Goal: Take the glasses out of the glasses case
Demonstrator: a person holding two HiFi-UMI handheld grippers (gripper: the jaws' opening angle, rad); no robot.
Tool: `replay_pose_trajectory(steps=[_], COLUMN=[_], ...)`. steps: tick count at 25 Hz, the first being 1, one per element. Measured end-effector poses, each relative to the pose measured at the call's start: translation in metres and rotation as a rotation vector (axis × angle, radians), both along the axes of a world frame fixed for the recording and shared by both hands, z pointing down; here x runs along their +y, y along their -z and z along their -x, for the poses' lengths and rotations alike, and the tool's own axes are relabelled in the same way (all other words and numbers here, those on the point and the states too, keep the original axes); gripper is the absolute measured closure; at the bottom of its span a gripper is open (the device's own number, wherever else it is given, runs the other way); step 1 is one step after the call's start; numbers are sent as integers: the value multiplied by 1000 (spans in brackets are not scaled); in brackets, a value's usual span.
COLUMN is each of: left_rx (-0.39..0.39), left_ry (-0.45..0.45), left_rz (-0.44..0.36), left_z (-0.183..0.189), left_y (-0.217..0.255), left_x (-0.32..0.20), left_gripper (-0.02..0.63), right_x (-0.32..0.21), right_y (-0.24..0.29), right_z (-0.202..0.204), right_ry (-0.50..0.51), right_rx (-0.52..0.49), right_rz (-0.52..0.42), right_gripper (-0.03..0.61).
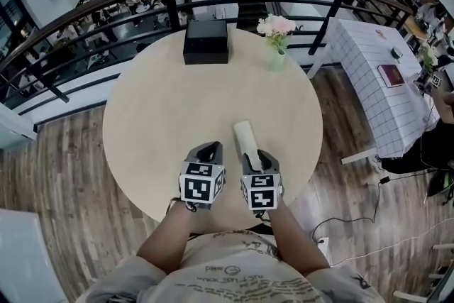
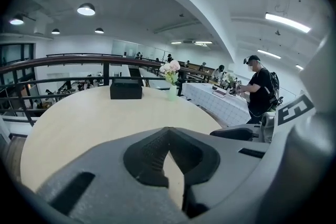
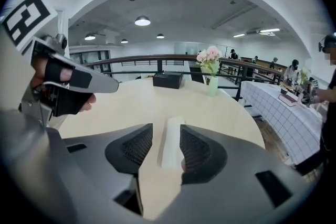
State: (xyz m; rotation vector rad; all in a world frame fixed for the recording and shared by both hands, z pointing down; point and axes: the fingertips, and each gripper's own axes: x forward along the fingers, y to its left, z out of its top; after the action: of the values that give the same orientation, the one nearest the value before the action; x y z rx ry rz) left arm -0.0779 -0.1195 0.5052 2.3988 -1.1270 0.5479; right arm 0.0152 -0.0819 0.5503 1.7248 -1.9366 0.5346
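Fingers (image 3: pixel 197 150) of the right gripper (image 3: pixel 165 134) spread around the case (image 3: pixel 172 144); left gripper (image 2: pixel 168 132) pressed together, empty.
Case: pale, smooth, rounded bar, flat near the round table's (image 1: pixel 156 124) front edge; loads of bare matte top up to the box (image 1: pixel 206 41) and vase (image 1: pixel 277 59).

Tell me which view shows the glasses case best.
The right gripper view: the case lies close up, lengthwise between the right gripper's open jaws on the table. The head view shows the case small from above, its near end behind that gripper. The left gripper view does not show it.
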Motion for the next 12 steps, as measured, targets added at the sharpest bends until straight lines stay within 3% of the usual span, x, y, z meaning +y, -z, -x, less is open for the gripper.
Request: replay_pose_trajectory(steps=[7,12], left_rx=[-67,-83], left_ry=[5,25], left_rz=[46,90], left_z=[-3,-2], left_y=[-33,-51], left_x=[-1,-4], left_gripper=[606,606], right_x=[0,1], right_y=[-48,-85], right_z=[-10,-13], right_ry=[64,119], right_rx=[81,164], right_rz=[129,224], right_gripper=[330,302])
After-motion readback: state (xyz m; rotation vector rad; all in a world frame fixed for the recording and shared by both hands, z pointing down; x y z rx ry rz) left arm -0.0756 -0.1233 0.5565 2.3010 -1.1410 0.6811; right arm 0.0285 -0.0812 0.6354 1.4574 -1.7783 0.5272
